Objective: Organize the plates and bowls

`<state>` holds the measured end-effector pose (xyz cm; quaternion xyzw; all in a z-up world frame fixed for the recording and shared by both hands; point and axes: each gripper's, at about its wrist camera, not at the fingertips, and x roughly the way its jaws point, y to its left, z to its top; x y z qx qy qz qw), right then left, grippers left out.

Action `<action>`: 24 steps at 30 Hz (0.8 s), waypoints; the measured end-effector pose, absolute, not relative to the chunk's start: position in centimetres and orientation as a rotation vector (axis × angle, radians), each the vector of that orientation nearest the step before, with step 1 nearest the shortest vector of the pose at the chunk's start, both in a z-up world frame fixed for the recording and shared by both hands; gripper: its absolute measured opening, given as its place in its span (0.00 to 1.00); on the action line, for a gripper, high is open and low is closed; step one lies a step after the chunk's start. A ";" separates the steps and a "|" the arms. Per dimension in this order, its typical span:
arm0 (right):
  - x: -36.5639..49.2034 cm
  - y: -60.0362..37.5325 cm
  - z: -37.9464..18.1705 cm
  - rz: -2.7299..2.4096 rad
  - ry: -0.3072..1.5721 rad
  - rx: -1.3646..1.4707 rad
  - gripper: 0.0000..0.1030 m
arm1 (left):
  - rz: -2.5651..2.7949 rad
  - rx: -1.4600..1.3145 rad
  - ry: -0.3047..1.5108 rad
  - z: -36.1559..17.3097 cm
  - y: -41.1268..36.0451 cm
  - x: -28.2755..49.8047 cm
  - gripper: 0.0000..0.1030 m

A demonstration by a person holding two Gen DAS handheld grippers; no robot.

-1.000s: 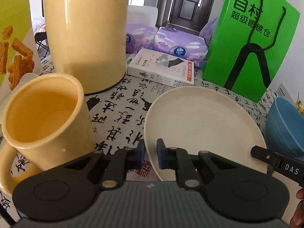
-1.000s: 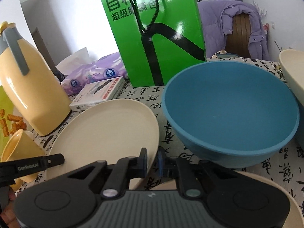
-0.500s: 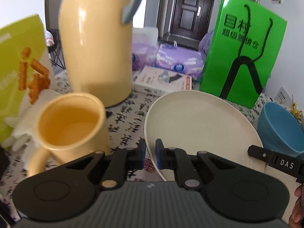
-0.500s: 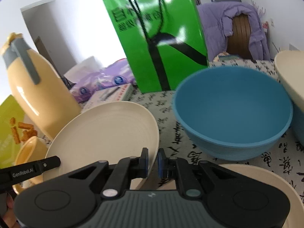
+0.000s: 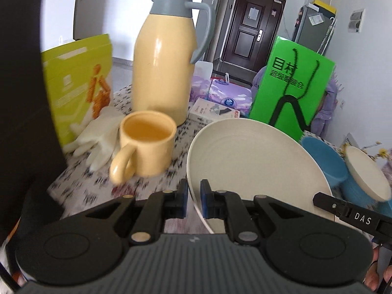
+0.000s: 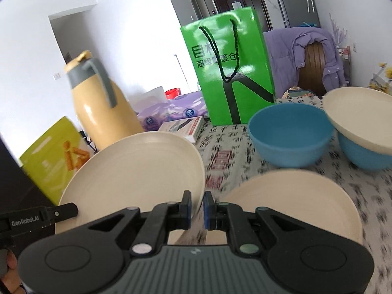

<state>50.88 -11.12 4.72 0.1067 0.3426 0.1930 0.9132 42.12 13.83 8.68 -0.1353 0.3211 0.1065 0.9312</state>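
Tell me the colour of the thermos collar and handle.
Grey, on a pale yellow thermos; the left wrist view shows it best.

Obstacles: yellow ceramic mug (image 5: 147,144) at ten o'clock, tall yellow thermos jug (image 5: 165,68) behind; blue plastic bowls (image 6: 291,134) at two o'clock. Bare patterned tablecloth (image 6: 227,144) is left between.

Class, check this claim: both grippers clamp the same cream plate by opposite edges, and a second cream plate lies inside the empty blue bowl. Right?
One error. The left gripper and right gripper do clamp the cream plate, but the second cream plate lies on the tablecloth in front of the blue bowl, as the right wrist view shows.
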 end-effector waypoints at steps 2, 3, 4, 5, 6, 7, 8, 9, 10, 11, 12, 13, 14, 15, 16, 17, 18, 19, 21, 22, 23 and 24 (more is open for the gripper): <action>48.2 -11.5 5.2 0.393 0.696 0.214 0.10 | 0.211 -0.291 0.660 8.8 13.5 39.7 0.10; 46.8 -11.7 5.4 0.391 0.692 0.211 0.09 | 0.208 -0.297 0.660 8.9 13.3 38.5 0.10; 45.5 -11.9 5.5 0.388 0.689 0.212 0.09 | 0.204 -0.300 0.659 8.8 13.1 37.3 0.10; 44.2 -12.1 5.6 0.387 0.687 0.210 0.09 | 0.202 -0.299 0.659 8.8 12.8 36.0 0.10; 43.0 -12.3 5.7 0.385 0.685 0.210 0.09 | 0.200 -0.298 0.659 8.7 12.5 34.9 0.10; 41.8 -12.5 5.7 0.383 0.683 0.208 0.09 | 0.198 -0.298 0.661 8.6 12.2 33.7 0.10; 40.9 -12.6 5.7 0.379 0.683 0.206 0.09 | 0.195 -0.299 0.663 8.3 12.0 32.6 0.10; 39.9 -12.7 5.6 0.377 0.683 0.204 0.10 | 0.193 -0.301 0.666 8.1 11.7 31.6 0.10; 38.8 -12.9 5.6 0.377 0.680 0.200 0.10 | 0.190 -0.300 0.667 7.9 11.5 30.7 0.10; 37.8 -13.1 5.5 0.375 0.677 0.195 0.10 | 0.184 -0.302 0.668 7.6 11.2 29.7 0.10; 36.7 -13.3 5.3 0.372 0.675 0.188 0.10 | 0.180 -0.304 0.673 7.3 11.1 28.8 0.10; 35.7 -13.6 5.1 0.370 0.672 0.183 0.10 | 0.174 -0.307 0.680 6.9 10.9 27.9 0.10; 34.5 -13.9 4.8 0.365 0.668 0.179 0.10 | 0.167 -0.312 0.688 6.5 10.7 27.3 0.10; 33.5 -14.2 4.4 0.358 0.667 0.175 0.10 | 0.161 -0.321 0.697 6.1 10.5 26.6 0.10; 32.6 -14.4 4.0 0.352 0.666 0.171 0.10 | 0.156 -0.325 0.702 5.7 10.3 26.1 0.10; 31.6 -14.7 3.5 0.343 0.667 0.168 0.10 | 0.148 -0.327 0.700 5.3 10.0 25.5 0.11; 30.8 -15.0 3.0 0.335 0.671 0.165 0.10 | 0.144 -0.324 0.697 4.8 9.6 25.0 0.11; 30.1 -15.3 2.5 0.328 0.677 0.168 0.11 | 0.142 -0.316 0.692 4.4 9.1 24.4 0.11; 28.9 -15.9 1.3 0.314 0.693 0.174 0.11 | 0.135 -0.299 0.682 3.6 8.4 23.6 0.11; 28.5 -16.2 0.8 0.308 0.699 0.182 0.11 | 0.130 -0.295 0.681 3.2 8.1 23.3 0.11; 28.2 -16.6 0.2 0.300 0.706 0.194 0.11 | 0.124 -0.291 0.683 2.9 7.9 23.1 0.11; 27.8 -16.9 -0.3 0.293 0.712 0.206 0.11 | 0.121 -0.286 0.687 2.4 7.6 22.8 0.11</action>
